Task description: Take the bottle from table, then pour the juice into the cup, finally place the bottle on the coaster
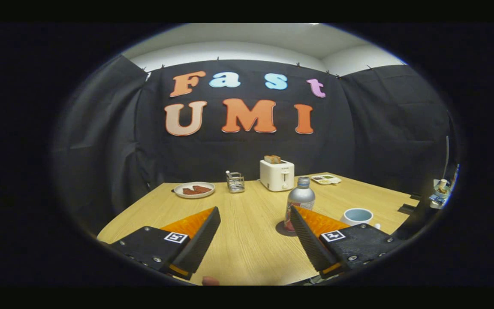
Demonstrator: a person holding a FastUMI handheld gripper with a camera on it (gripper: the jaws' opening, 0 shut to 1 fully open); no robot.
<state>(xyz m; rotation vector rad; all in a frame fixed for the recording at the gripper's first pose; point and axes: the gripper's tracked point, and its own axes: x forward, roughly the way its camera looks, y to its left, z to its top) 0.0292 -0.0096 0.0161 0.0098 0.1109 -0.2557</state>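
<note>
The black two-finger gripper [255, 223] hangs over the pale wood-grain table [247, 253], its ribbed pads with orange backing spread wide apart, pinching nothing. Bare tabletop lies in the gap between them. At about one o'clock from the fingers stands the silver metal bottle [300, 201] with its rounded shoulders, narrow capped neck and red-printed band low on the body; it sits upright on a dark round coaster [282, 228], and the right finger [311, 240] hides part of its base. Over at two o'clock, just beyond that right finger, sits the smooth white ceramic cup [357, 216], mouth up, pale blue inside. Farther back, at twelve o'clock, a boxy white toaster [277, 174] holds a brown slice of bread in its slot. To its left stands a small wire-mesh metal rack [235, 182], and at eleven o'clock a round white plate [194, 189] carries reddish pieces. Behind the bottle lies a shallow white tray [326, 179].
</note>
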